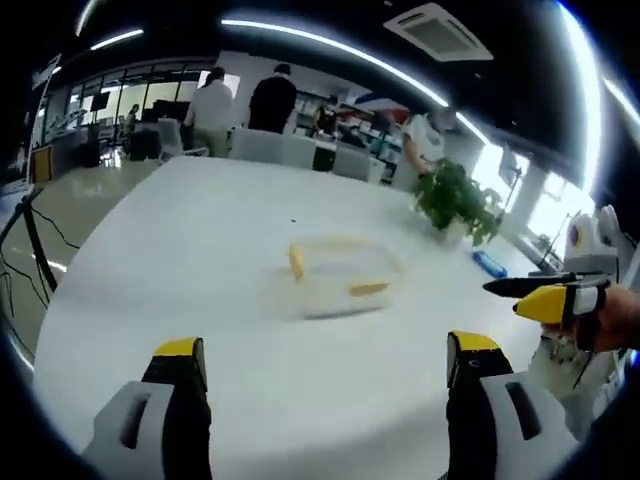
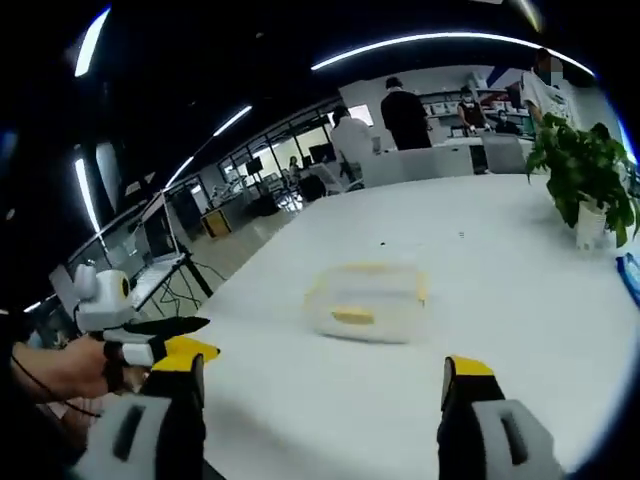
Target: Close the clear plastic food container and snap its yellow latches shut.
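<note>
A clear plastic food container (image 1: 343, 276) with yellow latches (image 1: 296, 260) lies flat on the white table (image 1: 200, 290), lid on it, out of focus. My left gripper (image 1: 325, 365) is open, well short of it. From the right, the right gripper (image 1: 548, 296) enters the left gripper view, held in a hand. In the right gripper view the container (image 2: 368, 298) sits ahead of my open right gripper (image 2: 322, 382), a yellow latch (image 2: 352, 316) on its near side. The left gripper (image 2: 165, 340) comes in at the left.
A potted green plant (image 1: 458, 203) stands at the table's far right, also seen as the plant (image 2: 585, 185). A blue object (image 1: 489, 264) lies near it. Several people (image 1: 270, 100) stand beyond the far edge by chairs and desks.
</note>
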{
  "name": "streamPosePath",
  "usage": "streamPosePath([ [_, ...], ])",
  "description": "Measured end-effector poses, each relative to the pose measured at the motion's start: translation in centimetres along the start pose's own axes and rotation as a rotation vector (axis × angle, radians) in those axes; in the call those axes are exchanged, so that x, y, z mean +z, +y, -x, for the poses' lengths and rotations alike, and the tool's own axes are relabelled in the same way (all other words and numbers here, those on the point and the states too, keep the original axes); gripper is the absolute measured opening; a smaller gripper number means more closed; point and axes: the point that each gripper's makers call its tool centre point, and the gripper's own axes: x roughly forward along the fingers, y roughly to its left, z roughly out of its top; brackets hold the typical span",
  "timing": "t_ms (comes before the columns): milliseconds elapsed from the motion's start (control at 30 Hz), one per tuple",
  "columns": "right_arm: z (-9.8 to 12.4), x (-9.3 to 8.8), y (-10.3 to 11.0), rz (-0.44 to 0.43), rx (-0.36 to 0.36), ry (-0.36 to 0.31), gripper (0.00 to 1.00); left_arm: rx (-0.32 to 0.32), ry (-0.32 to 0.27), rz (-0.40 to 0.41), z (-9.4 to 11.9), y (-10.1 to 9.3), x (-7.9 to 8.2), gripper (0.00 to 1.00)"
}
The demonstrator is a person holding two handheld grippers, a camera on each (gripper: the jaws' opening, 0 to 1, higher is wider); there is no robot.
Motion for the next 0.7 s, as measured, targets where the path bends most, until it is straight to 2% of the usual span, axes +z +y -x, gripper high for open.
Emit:
streamPosePath([
  [100,1.7,-1.3,1.1,0.02,0.021,0.005,1.0,0.007,0.019,-0.018,2.5,0.6,-1.2,0.99],
  [233,3.5,-2.9,1.8,0.045,0.041,0.021,1.0,0.004,0.011,-0.015,5.6,1.1,-1.5,0.99],
  [300,4.3,-3.1,1.7,0.041,0.042,0.016,1.0,0.0,0.011,-0.034,6.6,1.3,-1.6,0.99],
  [333,4.7,-2.8,2.0,-0.02,0.055,-0.014,1.0,-0.011,0.015,-0.036,7.5,1.3,-1.8,0.98],
  [400,5.6,-2.9,2.0,-0.008,0.059,-0.025,1.0,-0.017,0.022,-0.043,8.5,1.4,-2.2,0.98],
  [467,6.1,-3.1,2.1,0.007,0.053,-0.024,1.0,-0.021,0.033,-0.086,9.8,1.7,-2.6,0.98],
  [533,6.9,-3.3,2.4,0.008,0.049,-0.029,1.0,-0.026,0.022,-0.055,10.8,2.0,-2.8,0.97],
  [567,7.2,-3.4,2.4,0.02,0.045,-0.033,1.0,-0.02,0.016,-0.057,11.2,2.2,-2.9,0.97],
  [633,8.2,-3.9,2.2,0.106,0.018,-0.033,0.99,-0.008,0.003,-0.093,11.9,2.4,-3.1,0.98],
  [700,8.9,-4.7,2.1,0.158,-0.001,-0.022,0.98,-0.01,0.002,-0.083,12.5,2.5,-3.5,0.99],
])
